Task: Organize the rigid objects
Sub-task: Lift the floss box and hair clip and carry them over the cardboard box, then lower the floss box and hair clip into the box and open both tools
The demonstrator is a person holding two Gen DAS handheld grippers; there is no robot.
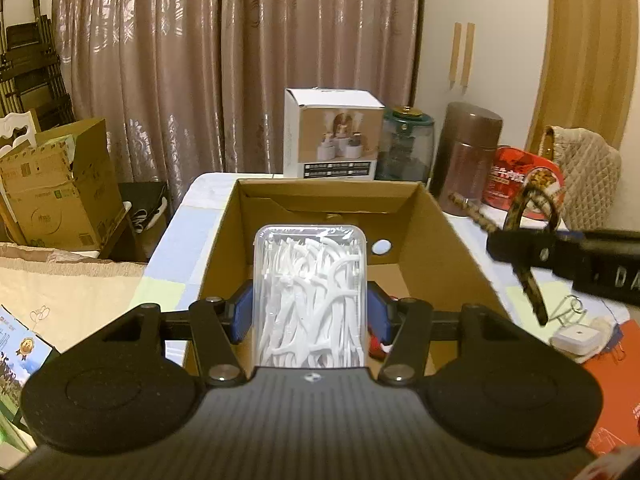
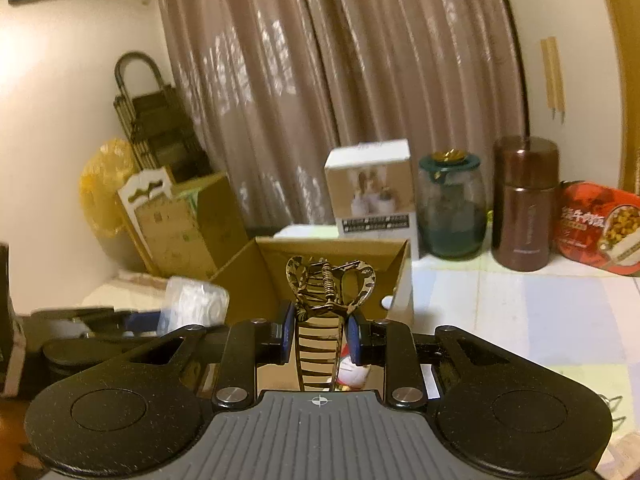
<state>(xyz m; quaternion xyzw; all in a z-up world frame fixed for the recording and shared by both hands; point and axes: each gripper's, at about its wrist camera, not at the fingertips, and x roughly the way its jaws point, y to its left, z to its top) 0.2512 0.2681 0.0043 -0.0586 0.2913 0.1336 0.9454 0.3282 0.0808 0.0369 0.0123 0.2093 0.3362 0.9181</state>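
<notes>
Both hands are carrying their loads to the open cardboard box [image 1: 328,216], so the step in hand looks like the delivery leg of the tidying. The left gripper [image 1: 310,312] is clamped across a clear plastic case of white floss picks [image 1: 310,292], its blue pads pressing the case's two long sides; in the left wrist view the case hangs above the box's open mouth, dead centre. The right gripper [image 2: 318,334] is closed tight on a tortoiseshell hair claw [image 2: 326,304], gripping it low on its teeth with the spring and curved handles pointing toward twelve o'clock. From the left wrist view that claw sits out at three o'clock, seemingly beyond the box's right wall, though the fisheye makes the margin hard to judge. A small red-and-white item [image 1: 378,346] lies on the box floor, too hidden to identify. Next, the left hand probably needs to lower the case well inside the walls before letting go, and the right should shift over the opening first.
</notes>
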